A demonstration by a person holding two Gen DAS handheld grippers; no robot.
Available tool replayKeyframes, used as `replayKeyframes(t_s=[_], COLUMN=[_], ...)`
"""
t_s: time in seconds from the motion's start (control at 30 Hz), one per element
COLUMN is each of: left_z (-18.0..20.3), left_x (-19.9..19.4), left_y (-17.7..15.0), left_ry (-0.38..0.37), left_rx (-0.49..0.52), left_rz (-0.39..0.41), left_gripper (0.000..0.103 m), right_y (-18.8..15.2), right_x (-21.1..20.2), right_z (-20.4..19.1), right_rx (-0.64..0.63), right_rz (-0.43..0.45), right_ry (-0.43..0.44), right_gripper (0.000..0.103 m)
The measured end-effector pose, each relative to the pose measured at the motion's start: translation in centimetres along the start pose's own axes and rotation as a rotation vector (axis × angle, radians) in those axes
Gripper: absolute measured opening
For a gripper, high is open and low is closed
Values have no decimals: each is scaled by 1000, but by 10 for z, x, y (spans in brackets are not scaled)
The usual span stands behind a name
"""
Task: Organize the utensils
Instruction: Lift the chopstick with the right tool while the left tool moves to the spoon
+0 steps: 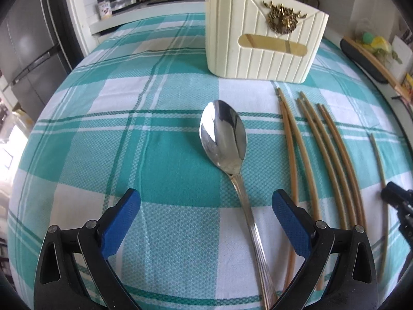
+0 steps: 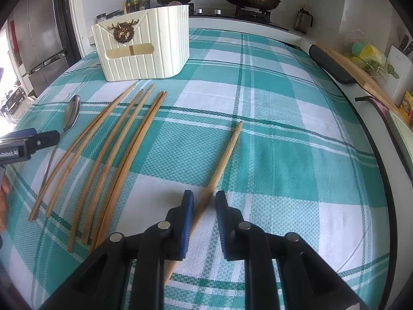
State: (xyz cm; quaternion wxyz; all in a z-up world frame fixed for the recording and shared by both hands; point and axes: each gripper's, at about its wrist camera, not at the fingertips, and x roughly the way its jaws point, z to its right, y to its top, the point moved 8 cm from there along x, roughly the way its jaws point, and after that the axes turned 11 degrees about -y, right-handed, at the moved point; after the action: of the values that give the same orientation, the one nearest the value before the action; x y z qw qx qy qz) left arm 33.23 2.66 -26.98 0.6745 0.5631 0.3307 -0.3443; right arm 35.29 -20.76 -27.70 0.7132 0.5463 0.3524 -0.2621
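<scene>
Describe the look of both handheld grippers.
The left gripper and right gripper match: black plastic linkage arms with round silver pivot pins, tipped by flat blue textured pads. Seen from the right wrist, the left one's body carries a white-lettered label.

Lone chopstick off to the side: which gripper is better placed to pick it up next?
Right. The right gripper already straddles the lone chopstick, jaws open around it. The left gripper is open over the spoon.
</scene>
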Motion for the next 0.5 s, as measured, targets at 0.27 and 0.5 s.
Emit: replayKeyframes(t_s=[0.27,0.5], left_z=[-24,-23], left_x=[-10,-4], left_y=[-12,-6], left_ry=[-21,-105], left_rx=[67,121], left_rz=[-56,-136], left_gripper=[102,101], right_y=[-7,0], right_x=[1,8], right_z=[28,15], right_rx=[9,-55], right_rz=[-96,-197], right_ry=[79,122], right_gripper=[18,34])
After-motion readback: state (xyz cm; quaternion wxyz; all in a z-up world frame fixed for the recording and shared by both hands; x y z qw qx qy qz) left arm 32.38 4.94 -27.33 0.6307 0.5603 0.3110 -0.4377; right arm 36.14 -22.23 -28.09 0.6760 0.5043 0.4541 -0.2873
